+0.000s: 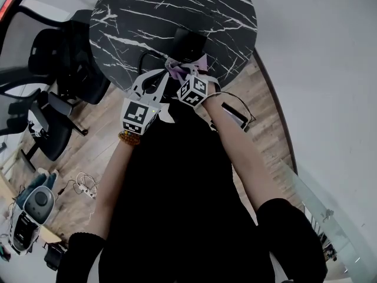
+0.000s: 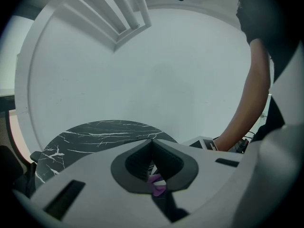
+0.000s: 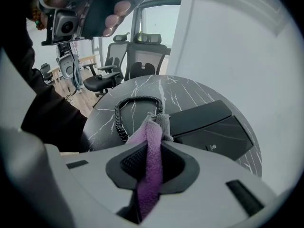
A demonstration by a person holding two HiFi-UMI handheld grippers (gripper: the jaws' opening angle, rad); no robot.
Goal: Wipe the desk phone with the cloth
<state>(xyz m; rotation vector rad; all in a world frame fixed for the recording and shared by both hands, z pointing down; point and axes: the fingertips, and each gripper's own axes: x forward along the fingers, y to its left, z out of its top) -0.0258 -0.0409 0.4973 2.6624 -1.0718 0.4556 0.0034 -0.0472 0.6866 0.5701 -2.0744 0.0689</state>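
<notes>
A black desk phone (image 1: 188, 43) sits near the front edge of the round black marble table (image 1: 171, 10), its coiled cord (image 3: 123, 118) looping to its left. Both grippers hover close together just in front of it. My right gripper (image 3: 155, 144) is shut on a purple cloth (image 3: 151, 165), which sticks out past the pads toward the phone (image 3: 209, 122). My left gripper (image 2: 152, 144) is also shut, with a bit of the purple cloth (image 2: 156, 188) showing low between its jaws. In the head view the cloth (image 1: 175, 69) bunches between the left gripper (image 1: 168, 63) and the right gripper (image 1: 194, 66).
Black office chairs (image 1: 53, 58) stand left of the table on the wooden floor. A power strip (image 1: 88, 187) and a grey machine (image 1: 29, 211) lie at lower left. A curved white wall (image 1: 330, 69) runs close behind and to the right of the table.
</notes>
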